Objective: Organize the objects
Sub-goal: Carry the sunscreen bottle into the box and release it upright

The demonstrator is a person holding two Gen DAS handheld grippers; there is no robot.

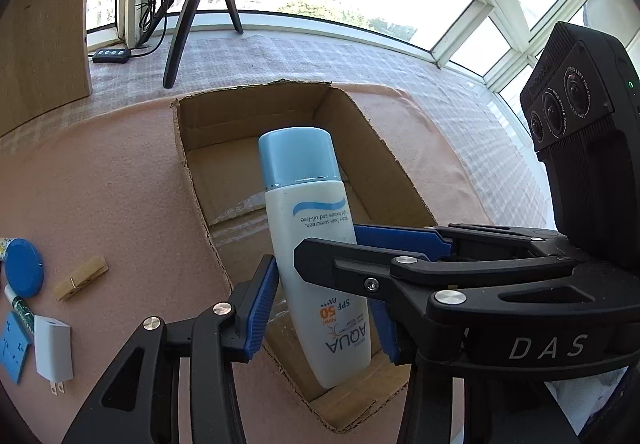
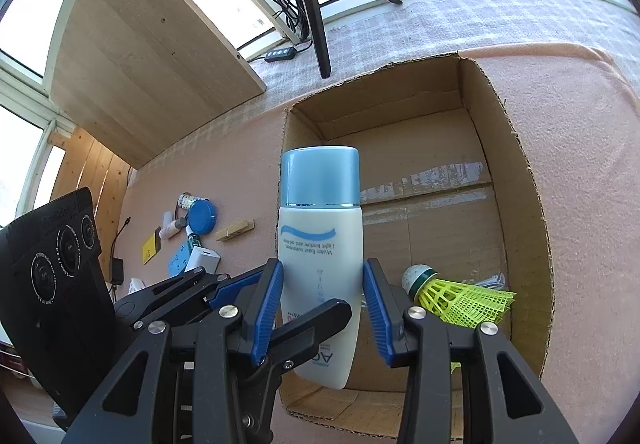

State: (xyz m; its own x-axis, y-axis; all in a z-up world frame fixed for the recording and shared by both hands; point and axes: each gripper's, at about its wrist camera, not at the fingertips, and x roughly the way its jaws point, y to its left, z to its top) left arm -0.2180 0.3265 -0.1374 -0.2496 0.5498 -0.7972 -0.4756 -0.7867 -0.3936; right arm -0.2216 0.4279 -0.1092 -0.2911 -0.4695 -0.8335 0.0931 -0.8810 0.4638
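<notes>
I see the white plastic sunscreen bottle with a pale-blue cap [image 2: 320, 264] over the open brown cardboard box [image 2: 516, 148], pinched by my right gripper [image 2: 323, 308], while my left gripper [image 1: 324, 308] stands spread around it.

Both wrist views look steeply down, sharing the box [image 1: 256, 148].

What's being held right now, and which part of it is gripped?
The sunscreen bottle, pinched across its white body, away from the cap, by the right gripper. The left gripper flanks it too, seemingly without pressing.
</notes>
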